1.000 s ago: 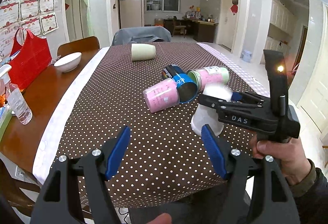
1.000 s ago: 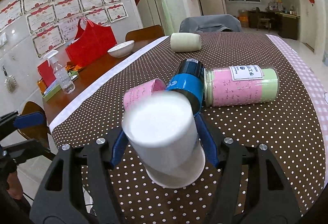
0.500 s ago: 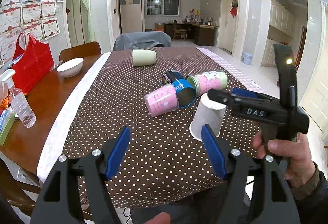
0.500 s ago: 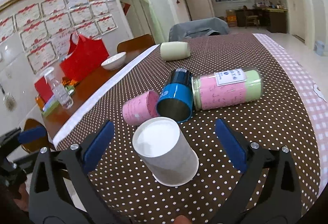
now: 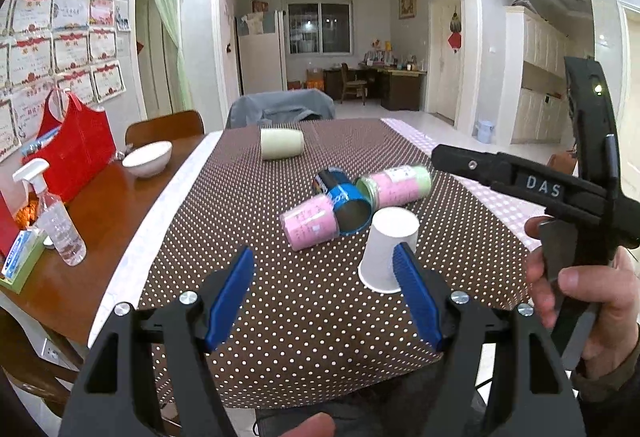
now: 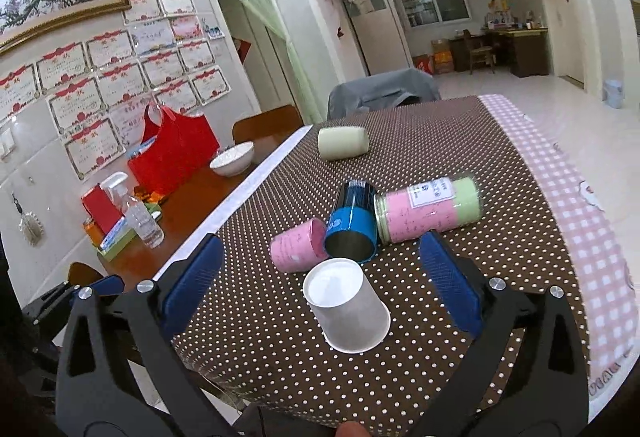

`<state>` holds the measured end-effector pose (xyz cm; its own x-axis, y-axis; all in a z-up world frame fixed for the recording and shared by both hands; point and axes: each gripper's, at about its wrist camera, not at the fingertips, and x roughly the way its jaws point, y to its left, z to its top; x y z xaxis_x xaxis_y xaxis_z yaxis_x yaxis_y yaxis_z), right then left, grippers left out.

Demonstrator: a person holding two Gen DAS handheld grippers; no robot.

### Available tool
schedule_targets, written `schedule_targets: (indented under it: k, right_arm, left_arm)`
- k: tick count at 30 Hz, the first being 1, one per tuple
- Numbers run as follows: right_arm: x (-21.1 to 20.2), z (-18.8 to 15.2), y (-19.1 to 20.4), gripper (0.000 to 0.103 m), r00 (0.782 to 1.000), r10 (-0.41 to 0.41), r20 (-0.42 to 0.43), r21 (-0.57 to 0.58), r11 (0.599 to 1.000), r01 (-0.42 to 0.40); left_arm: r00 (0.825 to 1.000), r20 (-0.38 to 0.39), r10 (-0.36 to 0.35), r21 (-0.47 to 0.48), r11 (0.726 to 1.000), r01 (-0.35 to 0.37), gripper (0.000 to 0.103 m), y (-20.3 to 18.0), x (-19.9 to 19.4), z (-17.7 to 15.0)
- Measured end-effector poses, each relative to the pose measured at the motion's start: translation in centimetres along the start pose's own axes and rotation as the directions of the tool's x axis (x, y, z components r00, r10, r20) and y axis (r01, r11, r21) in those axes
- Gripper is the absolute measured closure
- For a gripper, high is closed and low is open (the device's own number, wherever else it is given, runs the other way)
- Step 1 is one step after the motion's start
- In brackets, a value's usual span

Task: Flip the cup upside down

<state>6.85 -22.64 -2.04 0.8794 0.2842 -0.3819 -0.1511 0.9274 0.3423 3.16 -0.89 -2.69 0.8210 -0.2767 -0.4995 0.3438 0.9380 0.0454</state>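
A white paper cup (image 5: 387, 249) stands upside down, rim down, on the brown dotted tablecloth (image 5: 256, 221); it also shows in the right wrist view (image 6: 347, 309). My right gripper (image 6: 320, 269) is open, its blue pads wide on either side of the cup and above it, not touching. From the left wrist view its black body (image 5: 560, 193) is raised to the right of the cup. My left gripper (image 5: 324, 277) is open and empty, near the table's front edge, left of the cup.
Behind the cup lie a small pink can (image 5: 310, 223), a blue tin (image 5: 344, 197), a pink-green jar (image 5: 394, 185) and, farther back, a cream cup (image 5: 282, 144). A white bowl (image 5: 147, 158), spray bottle (image 5: 56, 217) and red bag (image 5: 76, 149) stand on the bare wood at left.
My right gripper opened and let go of the white cup, then lifted and drew back from it. The cup stays rim down on the cloth. My left gripper rose slightly.
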Motion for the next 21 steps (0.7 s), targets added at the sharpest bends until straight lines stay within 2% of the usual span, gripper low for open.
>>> schedule_targets:
  k: [4, 7, 8, 9, 21]
  right_arm:
    - [-1.6, 0.4, 0.2, 0.006, 1.0, -0.019, 0.009, 0.012, 1.0, 0.018]
    - [-2.7, 0.5, 0.3, 0.006, 0.999, -0.028, 0.017, 0.024, 0.999, 0.028]
    - [-3.2, 0.5, 0.3, 0.006, 0.999, -0.032, 0.021, 0.029, 0.999, 0.031]
    - [-3.6, 0.5, 0.4, 0.006, 0.999, -0.037, 0.024, 0.033, 0.999, 0.036]
    - [-8.1, -0.7, 1.4, 0.006, 0.988, -0.122, 0.091, 0.042, 0.992, 0.118]
  left_arm:
    - [0.999, 0.029, 0.025, 0.004, 1.0, -0.025, 0.032, -0.4, -1.0, 0.4]
    - [0.996, 0.049, 0.076, -0.002, 0.997, -0.076, 0.031, -0.5, -1.6, 0.7]
    - [0.995, 0.054, 0.083, -0.005, 0.997, -0.083, 0.023, -0.5, -1.8, 0.8]
    - [0.994, 0.061, 0.088, -0.01, 0.996, -0.088, 0.019, -0.3, -1.9, 0.9]
    - [0.98, 0.115, 0.16, -0.039, 0.987, -0.156, 0.019, -0.3, -4.3, 1.6]
